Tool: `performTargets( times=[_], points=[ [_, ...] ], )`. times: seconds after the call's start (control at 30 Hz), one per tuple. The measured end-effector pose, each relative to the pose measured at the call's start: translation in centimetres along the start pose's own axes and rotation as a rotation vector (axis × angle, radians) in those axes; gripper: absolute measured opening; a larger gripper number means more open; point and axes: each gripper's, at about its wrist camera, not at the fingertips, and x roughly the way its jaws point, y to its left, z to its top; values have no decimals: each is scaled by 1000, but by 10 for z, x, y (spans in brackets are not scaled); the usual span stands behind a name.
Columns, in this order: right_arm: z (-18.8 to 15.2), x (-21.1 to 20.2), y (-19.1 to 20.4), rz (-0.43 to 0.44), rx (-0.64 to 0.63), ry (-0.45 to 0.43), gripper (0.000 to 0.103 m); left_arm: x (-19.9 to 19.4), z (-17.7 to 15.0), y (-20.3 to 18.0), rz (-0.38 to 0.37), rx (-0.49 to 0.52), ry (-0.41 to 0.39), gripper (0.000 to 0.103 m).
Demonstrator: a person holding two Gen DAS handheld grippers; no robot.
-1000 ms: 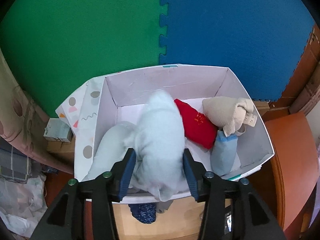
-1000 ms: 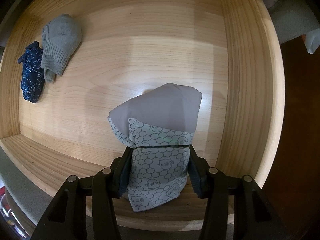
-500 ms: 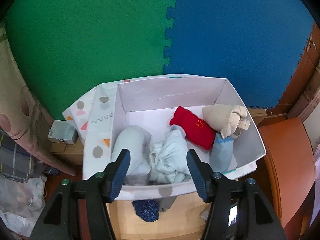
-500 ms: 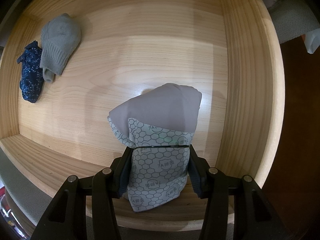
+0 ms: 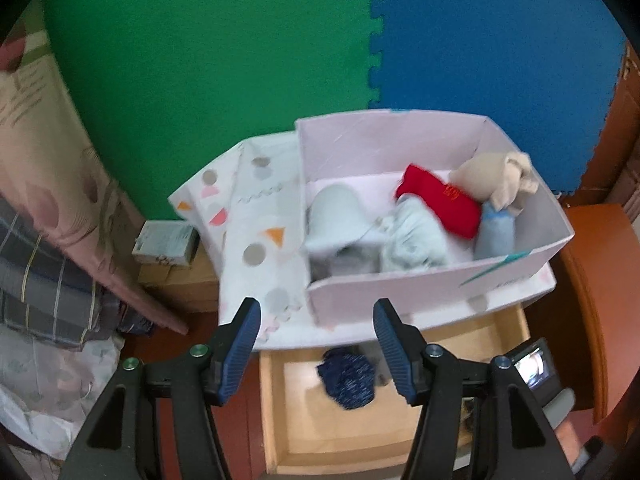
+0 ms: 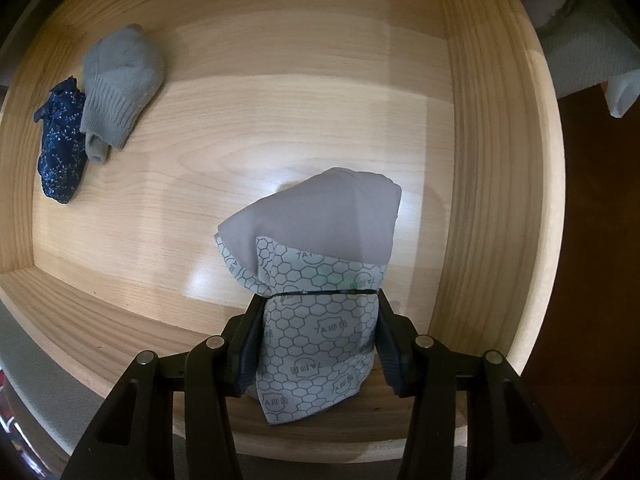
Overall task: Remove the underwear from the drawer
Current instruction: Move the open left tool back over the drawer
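Note:
In the right wrist view my right gripper (image 6: pixel 318 300) points down into the wooden drawer (image 6: pixel 280 100), its jaws closing on a rolled grey underwear with a hexagon print (image 6: pixel 320 240), pads pressed against both sides. A grey knit bundle (image 6: pixel 120 80) and a dark blue bundle (image 6: pixel 60 148) lie at the drawer's far left. My left gripper (image 5: pixel 316 306) hangs open and empty before the white box (image 5: pixel 400 284). The box holds a pale blue underwear (image 5: pixel 414 240), a pale grey roll (image 5: pixel 334 216), a red one (image 5: pixel 440 204), a beige one (image 5: pixel 492 176) and a light blue one (image 5: pixel 496 236).
The box stands on a dotted white lid (image 5: pixel 256 208) over the open drawer's back (image 5: pixel 296 400), where the dark blue bundle (image 5: pixel 348 376) shows. Green and blue foam mats (image 5: pixel 200 60) lie beyond. Bedding (image 5: pixel 48 280) and a small carton (image 5: pixel 166 240) are at the left, brown furniture (image 5: pixel 592 280) at the right.
My left gripper opened and dropped the pale blue underwear into the box, then drew back and to the left. The right gripper kept still on the grey underwear.

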Motion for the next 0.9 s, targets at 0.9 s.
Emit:
performTargets(
  times=[0.9],
  points=[
    [-27,-47,-1,37,-8,-217,44,89,-151,16,112,-195,110,60]
  ],
)
